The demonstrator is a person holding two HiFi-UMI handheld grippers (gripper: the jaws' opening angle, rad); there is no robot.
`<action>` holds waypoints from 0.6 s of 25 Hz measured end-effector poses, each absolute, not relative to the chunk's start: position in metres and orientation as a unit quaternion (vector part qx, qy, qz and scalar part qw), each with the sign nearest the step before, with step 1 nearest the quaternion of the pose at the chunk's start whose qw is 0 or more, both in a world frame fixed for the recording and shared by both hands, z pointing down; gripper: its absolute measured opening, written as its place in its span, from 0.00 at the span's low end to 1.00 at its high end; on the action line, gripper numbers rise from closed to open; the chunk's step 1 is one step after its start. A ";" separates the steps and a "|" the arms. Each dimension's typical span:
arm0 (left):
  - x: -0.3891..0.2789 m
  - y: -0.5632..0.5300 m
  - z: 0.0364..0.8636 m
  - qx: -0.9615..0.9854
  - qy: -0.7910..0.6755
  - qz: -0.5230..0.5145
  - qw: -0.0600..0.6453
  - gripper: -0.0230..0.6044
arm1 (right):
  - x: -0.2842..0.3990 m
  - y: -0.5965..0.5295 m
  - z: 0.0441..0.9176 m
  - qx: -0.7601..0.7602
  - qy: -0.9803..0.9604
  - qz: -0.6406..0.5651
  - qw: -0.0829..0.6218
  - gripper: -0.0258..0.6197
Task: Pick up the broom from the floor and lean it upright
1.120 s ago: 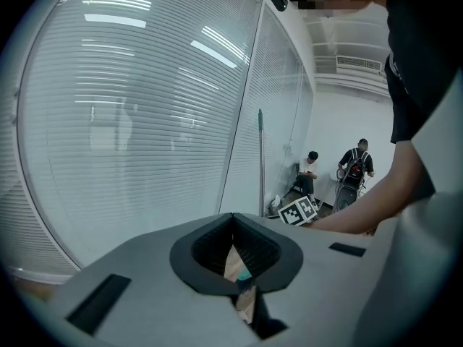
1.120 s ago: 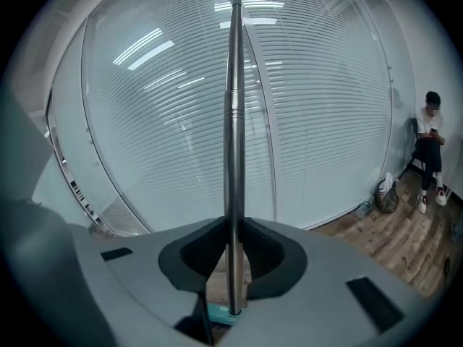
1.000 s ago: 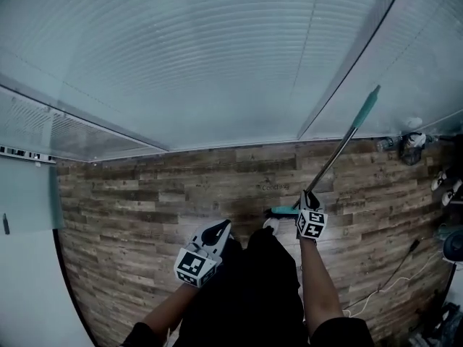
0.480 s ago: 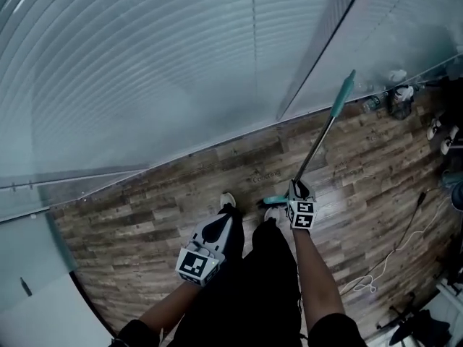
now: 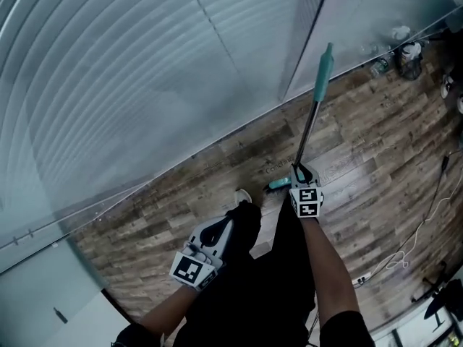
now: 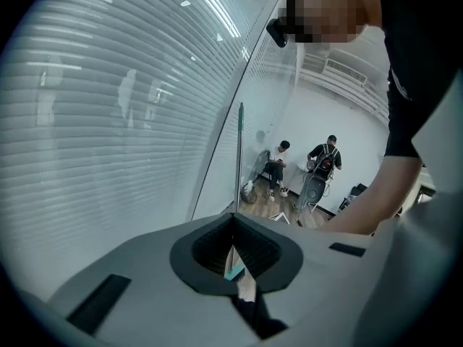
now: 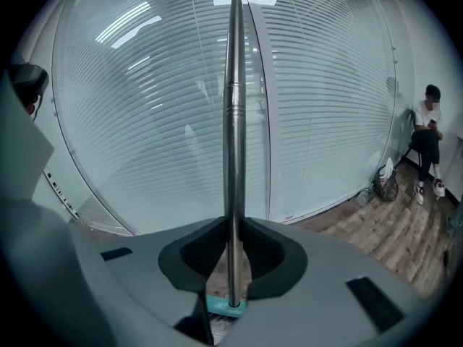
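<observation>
The broom stands on end, its steel handle (image 5: 307, 132) rising to a teal grip (image 5: 323, 78) close to the glass wall. Its teal head (image 5: 278, 184) rests on the wooden floor by my feet. My right gripper (image 5: 299, 173) is shut on the handle low down, just above the head. In the right gripper view the handle (image 7: 233, 121) runs straight up between the jaws of the right gripper (image 7: 231, 226), with the head (image 7: 226, 306) below. My left gripper (image 5: 223, 228) hangs over my left leg, shut and holding nothing. From the left gripper (image 6: 234, 219) the handle (image 6: 239, 157) shows ahead.
A glass wall with blinds (image 5: 181, 71) runs along the floor's far edge. A bag and a bottle (image 5: 409, 56) lie by the wall at the right. A white cable (image 5: 405, 251) trails over the floor. Two people (image 6: 278, 166) sit further off.
The handle has swung from leaning right to nearly upright. Both grippers have sunk, the left one drifting toward the lower left. The head view has turned along the wall.
</observation>
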State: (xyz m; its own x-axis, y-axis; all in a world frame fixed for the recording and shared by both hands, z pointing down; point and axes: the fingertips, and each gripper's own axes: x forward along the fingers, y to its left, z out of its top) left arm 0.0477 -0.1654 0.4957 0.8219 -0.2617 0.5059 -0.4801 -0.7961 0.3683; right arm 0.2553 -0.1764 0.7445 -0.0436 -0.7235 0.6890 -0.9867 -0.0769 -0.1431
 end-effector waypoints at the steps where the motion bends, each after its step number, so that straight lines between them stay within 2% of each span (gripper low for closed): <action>1: 0.052 -0.167 0.509 0.922 -0.195 0.219 0.253 0.07 | 0.257 -0.181 0.754 0.659 -0.651 0.317 0.205 0.16; 6: 0.073 -0.171 0.558 0.927 -0.168 0.211 0.262 0.07 | 0.258 -0.186 0.810 0.648 -0.665 0.301 0.216 0.16; 10: 0.081 -0.166 0.573 0.937 -0.135 0.188 0.262 0.07 | 0.252 -0.184 0.851 0.636 -0.674 0.300 0.226 0.16; 15: 0.079 -0.144 0.586 0.936 -0.081 0.171 0.296 0.07 | 0.244 -0.178 0.899 0.627 -0.675 0.299 0.246 0.16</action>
State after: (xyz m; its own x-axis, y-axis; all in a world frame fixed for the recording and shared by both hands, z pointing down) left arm 0.0791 -0.1439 0.5861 0.9285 -0.0502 0.3679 -0.2523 -0.8123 0.5259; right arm 0.2439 -0.1775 0.8992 -0.0916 -0.7003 0.7079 -0.9949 0.0337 -0.0954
